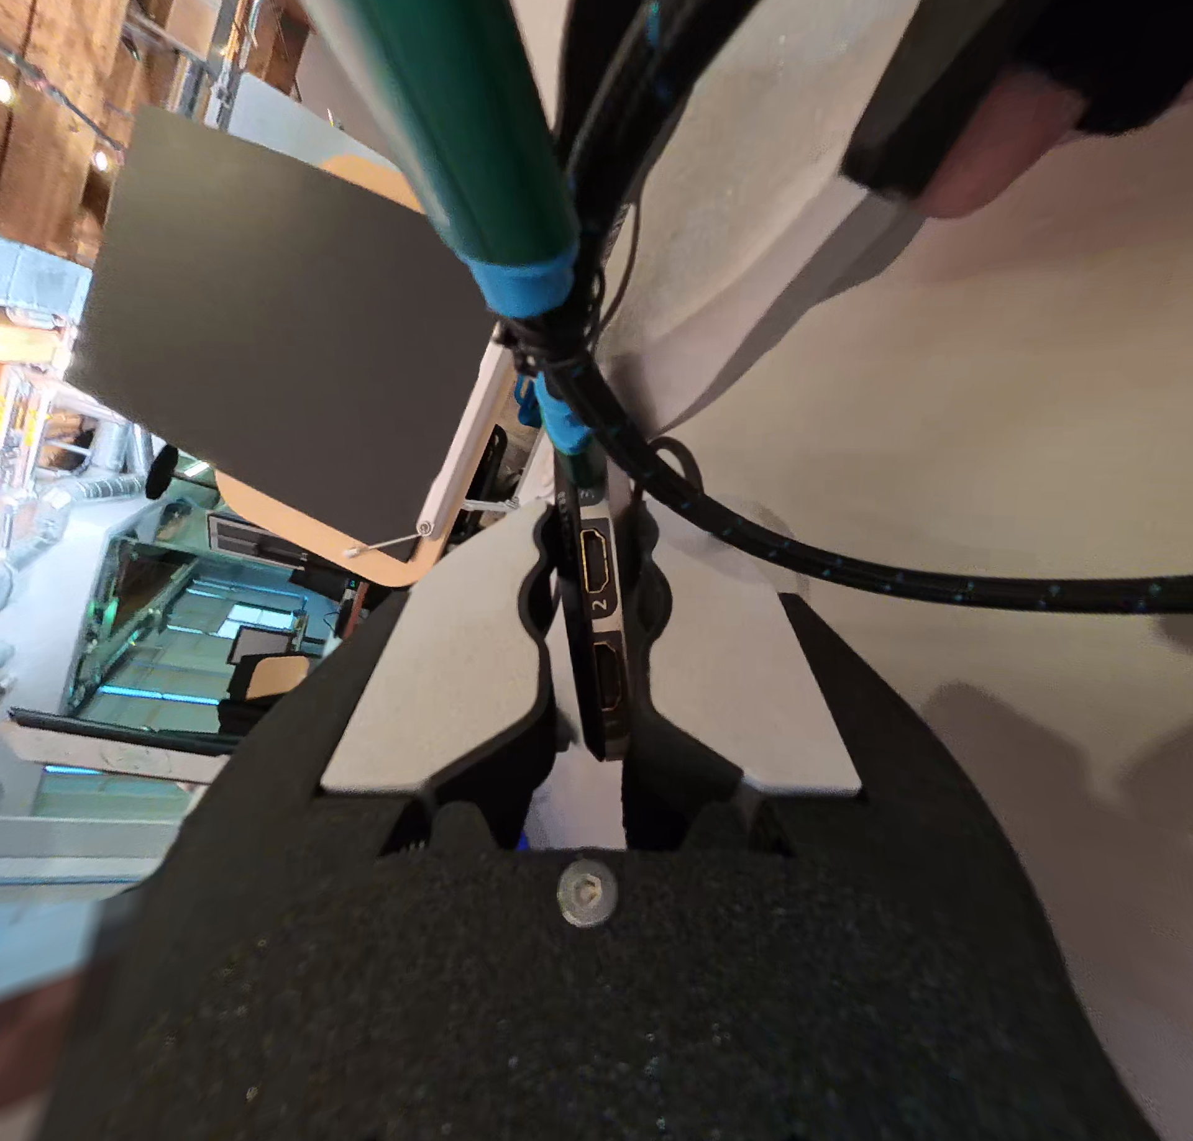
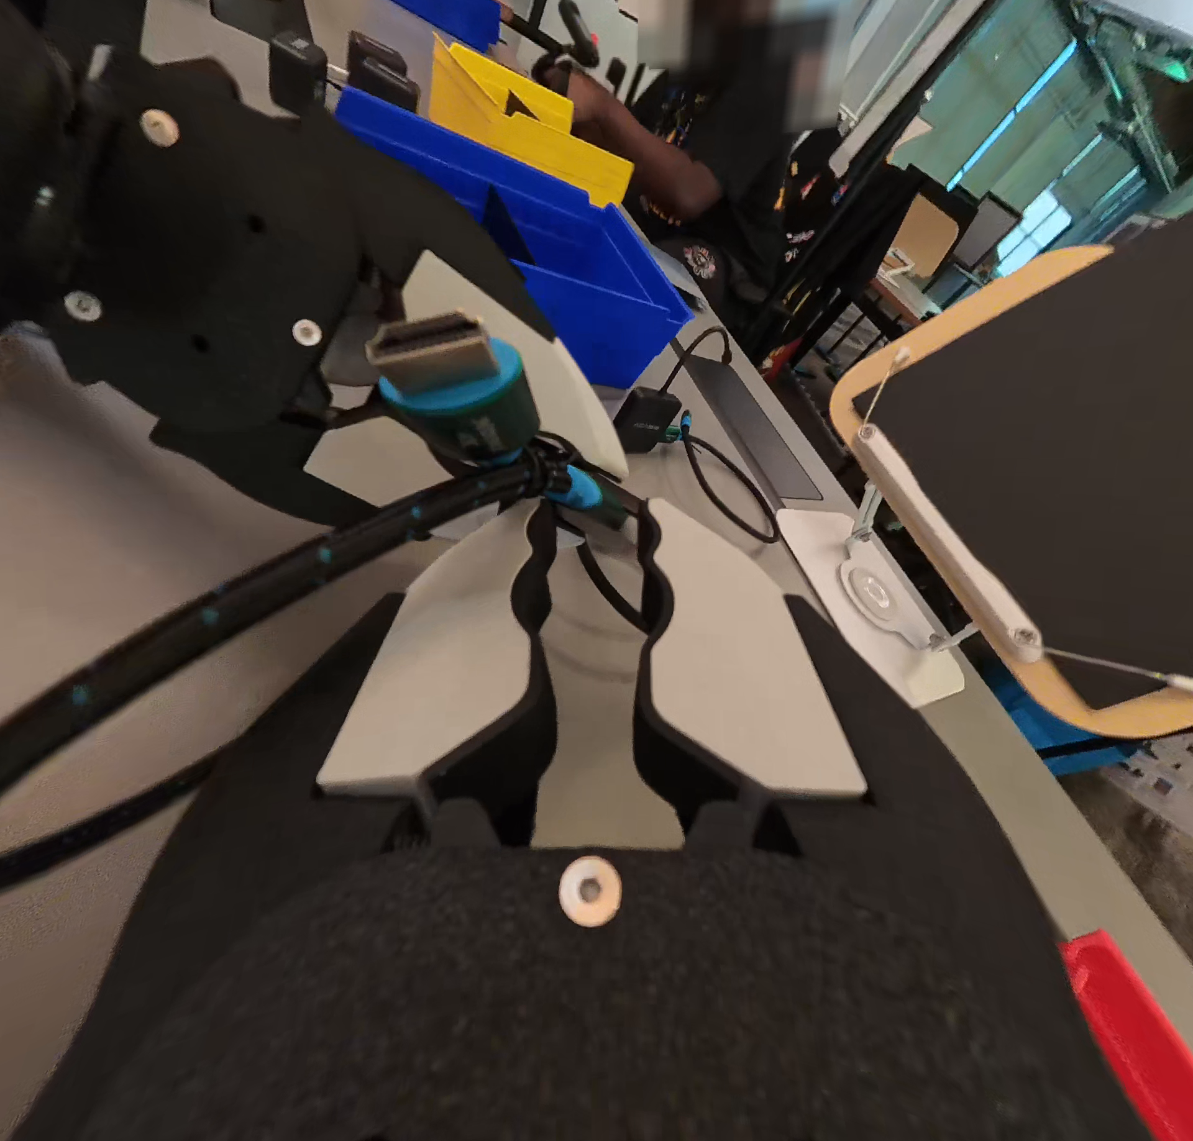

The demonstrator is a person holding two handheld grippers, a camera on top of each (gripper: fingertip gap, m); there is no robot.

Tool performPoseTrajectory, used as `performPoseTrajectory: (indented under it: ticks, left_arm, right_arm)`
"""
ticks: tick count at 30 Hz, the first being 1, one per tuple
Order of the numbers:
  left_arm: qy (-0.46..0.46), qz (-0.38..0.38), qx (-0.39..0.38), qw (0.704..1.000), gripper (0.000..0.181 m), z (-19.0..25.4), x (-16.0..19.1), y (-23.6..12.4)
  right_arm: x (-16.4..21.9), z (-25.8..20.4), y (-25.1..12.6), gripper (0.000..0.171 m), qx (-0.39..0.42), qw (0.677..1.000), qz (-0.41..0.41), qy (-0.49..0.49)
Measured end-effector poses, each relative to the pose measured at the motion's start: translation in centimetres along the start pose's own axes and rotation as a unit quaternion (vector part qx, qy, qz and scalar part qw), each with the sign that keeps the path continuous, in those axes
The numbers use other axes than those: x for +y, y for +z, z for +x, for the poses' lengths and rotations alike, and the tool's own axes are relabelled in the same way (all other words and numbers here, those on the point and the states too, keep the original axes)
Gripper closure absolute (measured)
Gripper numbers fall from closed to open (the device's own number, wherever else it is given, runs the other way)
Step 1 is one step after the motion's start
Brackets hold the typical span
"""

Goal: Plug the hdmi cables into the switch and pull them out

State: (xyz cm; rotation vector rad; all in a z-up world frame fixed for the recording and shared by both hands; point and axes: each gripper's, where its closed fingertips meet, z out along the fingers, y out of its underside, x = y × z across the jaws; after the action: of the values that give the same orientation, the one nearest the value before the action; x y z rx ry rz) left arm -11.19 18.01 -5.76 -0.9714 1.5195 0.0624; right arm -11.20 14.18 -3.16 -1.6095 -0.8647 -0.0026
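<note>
My left gripper (image 1: 597, 529) is shut on the slim HDMI switch (image 1: 600, 619), held edge-on with two free ports facing the camera. A green and blue HDMI plug (image 1: 571, 429) sits in the switch's far end. A second, free plug (image 2: 439, 361) on the same tied black braided cable (image 2: 226, 606) hangs close by, its metal end bare. My right gripper (image 2: 594, 529) is open and empty, its tips just short of the plugged-in plug (image 2: 584, 494). In the left wrist view one of its fingers (image 1: 865, 252) shows at the upper right. In the right wrist view the switch is hidden.
The grey table (image 2: 97, 561) holds blue bins (image 2: 581, 258), a yellow bin (image 2: 516, 123) and a small black adapter (image 2: 645, 416) with a thin cable. A dark panel with a wooden rim (image 2: 1033, 432) is clamped at the table edge. A person sits behind.
</note>
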Motion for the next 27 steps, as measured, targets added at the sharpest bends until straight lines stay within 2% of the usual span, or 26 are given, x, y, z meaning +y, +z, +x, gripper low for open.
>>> performPoseTrajectory:
  ticks: [5,10,18,22,24,27]
  left_arm:
    - [0.036,0.007,0.04,0.999,0.16,1.5,-0.4,-0.4]
    - [0.049,-0.004,0.06,0.997,0.16,2.9,-0.1,-0.2]
    - [0.022,-0.008,0.105,0.994,0.159,3.9,-0.2,0.1]
    - [0.016,-0.013,0.124,0.992,0.11,4.6,0.0,0.2]
    - [0.013,-0.003,0.126,0.992,0.107,4.7,0.0,0.1]
    - [-0.007,0.031,0.132,0.991,0.159,4.6,-0.5,-0.2]
  right_arm:
    - [0.2,-1.6,0.2,0.151,-0.026,0.996,-0.01,-0.08]
    - [1.4,-2.7,0.3,0.156,-0.052,0.987,-0.066,-0.133]
    - [1.4,-3.0,0.4,0.157,-0.059,0.994,-0.032,-0.086]
    - [1.5,-3.9,0.9,0.158,-0.066,0.992,-0.044,-0.102]
    - [1.5,-4.0,1.0,0.158,-0.073,0.991,-0.041,-0.101]
    - [1.5,-3.5,0.5,0.157,-0.094,0.994,-0.006,-0.054]
